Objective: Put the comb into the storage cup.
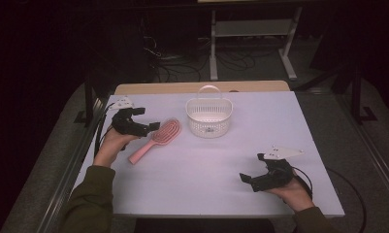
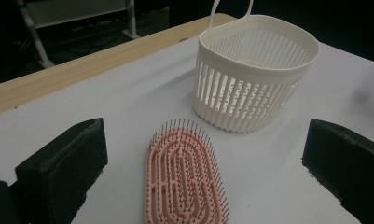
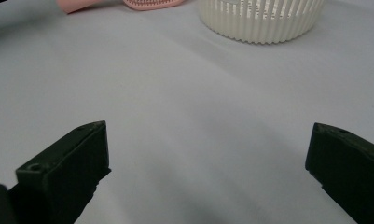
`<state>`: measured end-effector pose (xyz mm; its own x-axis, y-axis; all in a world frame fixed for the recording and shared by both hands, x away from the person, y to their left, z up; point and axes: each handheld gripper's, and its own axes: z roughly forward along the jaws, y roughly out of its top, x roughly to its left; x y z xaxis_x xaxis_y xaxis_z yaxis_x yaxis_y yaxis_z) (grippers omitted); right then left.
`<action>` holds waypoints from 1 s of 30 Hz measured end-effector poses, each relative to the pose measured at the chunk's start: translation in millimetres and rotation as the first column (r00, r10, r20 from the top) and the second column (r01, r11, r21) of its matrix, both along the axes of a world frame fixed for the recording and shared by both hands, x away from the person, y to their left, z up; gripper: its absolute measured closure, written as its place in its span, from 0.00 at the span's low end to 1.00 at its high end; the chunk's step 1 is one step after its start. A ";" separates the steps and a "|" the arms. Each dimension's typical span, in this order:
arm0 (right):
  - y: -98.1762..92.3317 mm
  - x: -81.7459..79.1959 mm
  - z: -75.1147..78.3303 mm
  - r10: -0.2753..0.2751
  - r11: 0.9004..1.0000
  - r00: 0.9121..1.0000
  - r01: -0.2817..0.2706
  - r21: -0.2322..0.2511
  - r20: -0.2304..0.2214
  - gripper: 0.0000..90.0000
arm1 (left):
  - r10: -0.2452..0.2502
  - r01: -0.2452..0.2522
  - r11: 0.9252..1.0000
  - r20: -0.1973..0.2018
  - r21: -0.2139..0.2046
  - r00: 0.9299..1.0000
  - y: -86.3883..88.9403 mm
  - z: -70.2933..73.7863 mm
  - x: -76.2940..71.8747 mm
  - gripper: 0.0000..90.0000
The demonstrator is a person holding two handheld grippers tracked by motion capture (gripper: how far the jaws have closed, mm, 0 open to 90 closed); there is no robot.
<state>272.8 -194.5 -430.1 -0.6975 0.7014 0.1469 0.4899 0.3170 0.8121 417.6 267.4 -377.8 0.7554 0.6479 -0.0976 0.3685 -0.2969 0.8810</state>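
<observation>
1. A person sits at the near edge of a table (image 1: 279,126) covered with a pale lilac-white sheet. A strip of bare wood shows along the far edge. Both forearms, in dark olive sleeves, come in from the near side.
2. At the far left, the person's left hand (image 1: 112,143) holds the left gripper (image 1: 151,127) over the left part of the table. Its black jaws point right, toward the hairbrush. In the left gripper view the two jaws stand wide apart with nothing between them, and the brush head lies on the table beyond the gap.
3. Just right of that gripper lies a pink hairbrush (image 1: 158,138), flat on the table with its bristles facing up. Its oval head points far and right; its handle points near and left. The jaw tips are just beside the head; whether they touch it cannot be told.
4. Right of the brush, near the far middle of the table, stands a white slotted plastic basket (image 1: 209,116), upright, with a thin looped handle at its far side. It stands near the brush head but apart from it.
5. At the near right, the person's right hand (image 1: 294,189) holds the right gripper (image 1: 245,178), well apart from the brush and basket. Its jaws point left. In the right gripper view the jaws are spread wide over bare table, gripping nothing.
</observation>
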 end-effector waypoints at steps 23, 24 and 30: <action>-0.3 0.7 -1.0 0.000 1.000 1.000 0.000 -0.003 0.001 0.00 | 0.079 -0.075 0.993 -0.036 0.094 0.996 6.0 2.2 -2.0 0.00; -0.4 0.7 -1.0 0.000 1.000 1.000 0.000 -0.002 0.001 0.00 | 0.079 -0.075 0.992 -0.036 0.097 0.996 5.9 2.3 -2.1 0.00; -0.2 1.2 -1.3 0.003 1.000 1.000 -0.003 -0.004 -0.002 0.00 | 0.079 -0.073 0.991 -0.052 0.112 0.996 5.8 1.3 -2.4 0.00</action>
<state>273.9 -194.7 -431.4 -0.6990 0.7002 0.1453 0.4903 0.3213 0.8101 415.2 273.2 -376.5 0.6987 0.7126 -0.0634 0.4415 -0.3597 0.8220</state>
